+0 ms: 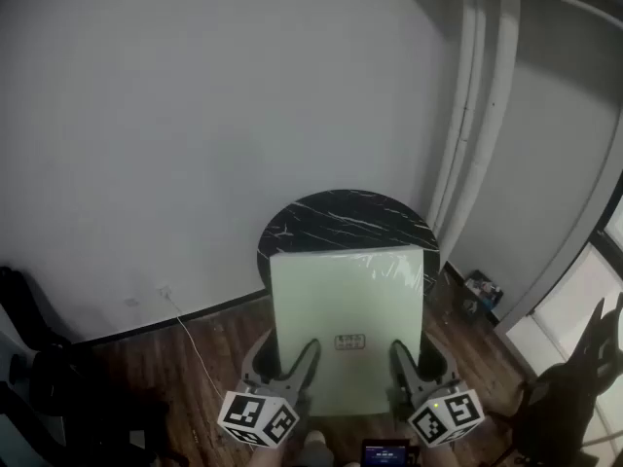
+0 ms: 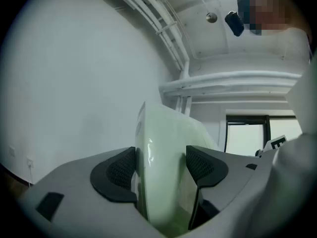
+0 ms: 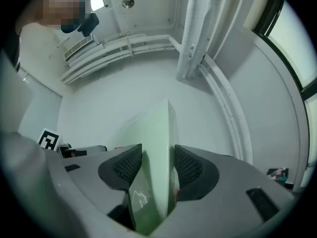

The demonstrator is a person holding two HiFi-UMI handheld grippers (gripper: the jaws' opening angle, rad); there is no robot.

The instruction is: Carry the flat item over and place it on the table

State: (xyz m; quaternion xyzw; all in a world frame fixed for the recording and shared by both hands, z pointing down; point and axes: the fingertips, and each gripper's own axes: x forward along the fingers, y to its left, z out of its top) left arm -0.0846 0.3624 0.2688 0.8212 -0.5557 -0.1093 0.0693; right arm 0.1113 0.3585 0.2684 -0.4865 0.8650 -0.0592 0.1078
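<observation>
Left gripper point(image 1: 283, 360) and right gripper point(image 1: 421, 362) fingers each clamp one flat item point(image 1: 346, 295) (near one table point(image 1: 331, 218)).

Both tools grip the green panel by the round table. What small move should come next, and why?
Probably ease it forward and down. The panel is clamped at its near edge by the left tool and right tool, and the table shows just beyond its far edge.
</observation>
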